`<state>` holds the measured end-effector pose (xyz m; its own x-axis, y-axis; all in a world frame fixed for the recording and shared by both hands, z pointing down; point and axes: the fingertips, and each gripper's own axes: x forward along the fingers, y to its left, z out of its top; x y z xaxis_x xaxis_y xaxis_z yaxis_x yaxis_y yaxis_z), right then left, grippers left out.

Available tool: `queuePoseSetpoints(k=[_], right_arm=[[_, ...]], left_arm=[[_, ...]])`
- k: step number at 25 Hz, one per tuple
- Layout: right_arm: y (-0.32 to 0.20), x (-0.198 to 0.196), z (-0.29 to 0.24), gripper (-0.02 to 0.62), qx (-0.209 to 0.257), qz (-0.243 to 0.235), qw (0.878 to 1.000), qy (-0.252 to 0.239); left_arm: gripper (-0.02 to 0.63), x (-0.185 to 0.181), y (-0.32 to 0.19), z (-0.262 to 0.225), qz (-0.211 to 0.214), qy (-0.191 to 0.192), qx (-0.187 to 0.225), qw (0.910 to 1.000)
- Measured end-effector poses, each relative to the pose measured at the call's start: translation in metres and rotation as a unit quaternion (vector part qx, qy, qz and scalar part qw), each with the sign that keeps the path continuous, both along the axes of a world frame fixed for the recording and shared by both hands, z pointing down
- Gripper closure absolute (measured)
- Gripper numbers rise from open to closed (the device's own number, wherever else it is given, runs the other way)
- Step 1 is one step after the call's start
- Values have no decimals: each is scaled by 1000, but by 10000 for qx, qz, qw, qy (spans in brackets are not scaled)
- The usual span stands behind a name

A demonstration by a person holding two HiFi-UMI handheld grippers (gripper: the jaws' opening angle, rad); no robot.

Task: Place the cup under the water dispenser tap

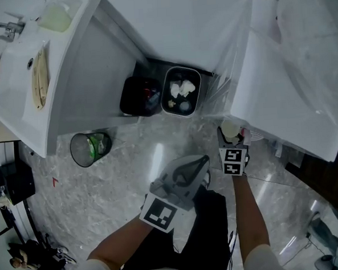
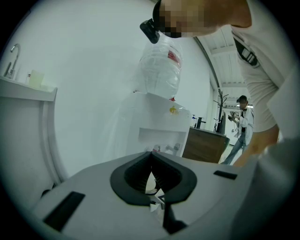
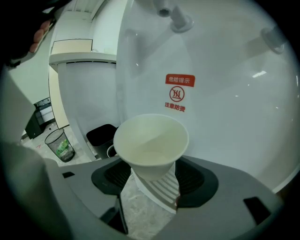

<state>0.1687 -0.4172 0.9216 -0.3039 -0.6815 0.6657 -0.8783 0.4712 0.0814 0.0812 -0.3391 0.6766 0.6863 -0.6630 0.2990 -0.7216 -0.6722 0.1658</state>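
Note:
A white paper cup (image 3: 151,145) stands upright between the jaws of my right gripper (image 3: 152,180), which is shut on its lower part. The head view shows the same cup (image 1: 230,129) held by the right gripper (image 1: 232,142) close to the front of the white water dispenser (image 1: 280,85). Two taps (image 3: 180,21) stick out above the cup, over a red warning label (image 3: 179,93). My left gripper (image 1: 202,160) hangs left of the right one, shut and holding nothing. In the left gripper view its jaws (image 2: 151,154) point toward the dispenser (image 2: 164,124), which has a bottle (image 2: 160,70) on top.
A black bin (image 1: 139,96) and a grey bin (image 1: 182,91) with white rubbish stand between the dispenser and a white sink unit (image 1: 17,84). A mesh waste basket (image 1: 90,148) sits on the marble floor. A person (image 2: 241,126) stands far off by a wooden cabinet (image 2: 206,145).

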Motion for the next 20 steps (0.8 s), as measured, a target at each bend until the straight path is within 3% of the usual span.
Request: queuePoseSetpoints(k=[11,20], right_arm=[[28,10,-28,278,-427,4,9991,2],[82,-12,-158,281,-357,-47,9986,-376]], left_arm=[[600,6,4,-26,-55,82,-85,9999],[600,12,19,-90,-83,112,-138,9998]])
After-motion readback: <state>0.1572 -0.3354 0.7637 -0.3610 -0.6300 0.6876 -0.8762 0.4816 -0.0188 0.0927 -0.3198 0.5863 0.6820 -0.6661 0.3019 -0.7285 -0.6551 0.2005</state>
